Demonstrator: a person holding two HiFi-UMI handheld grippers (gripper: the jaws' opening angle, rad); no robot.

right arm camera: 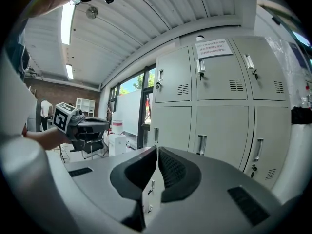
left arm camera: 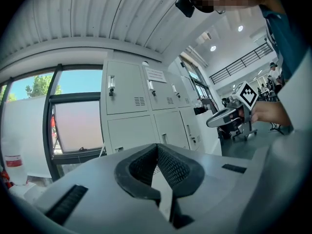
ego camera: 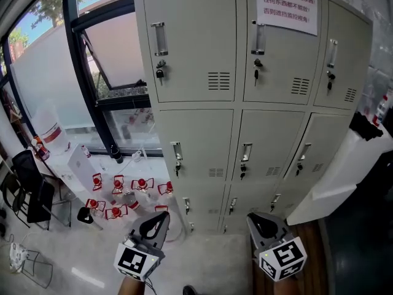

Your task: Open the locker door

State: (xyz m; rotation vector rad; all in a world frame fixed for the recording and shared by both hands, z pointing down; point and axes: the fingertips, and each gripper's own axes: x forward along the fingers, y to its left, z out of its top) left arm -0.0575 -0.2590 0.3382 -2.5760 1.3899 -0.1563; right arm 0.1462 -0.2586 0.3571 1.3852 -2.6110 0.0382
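A bank of grey lockers (ego camera: 245, 103) stands in front of me with every door closed. Each door has a metal handle (ego camera: 160, 39), and keys hang from several locks. A paper notice (ego camera: 287, 6) is taped to the top middle door. My left gripper (ego camera: 161, 217) is held low before the bottom row, shut and empty. My right gripper (ego camera: 258, 217) hangs beside it, also shut with nothing held. The left gripper view shows its jaws (left arm camera: 157, 146) pressed together, aimed at the lockers (left arm camera: 131, 96). The right gripper view shows its jaws (right arm camera: 157, 149) likewise closed before the lockers (right arm camera: 214, 96).
A black-framed window (ego camera: 92, 60) adjoins the lockers on the left. Several red-and-white objects (ego camera: 123, 195) lie on the floor below it. A black chair (ego camera: 31, 189) stands at far left. A white cabinet (ego camera: 344, 171) leans against the lockers' right side.
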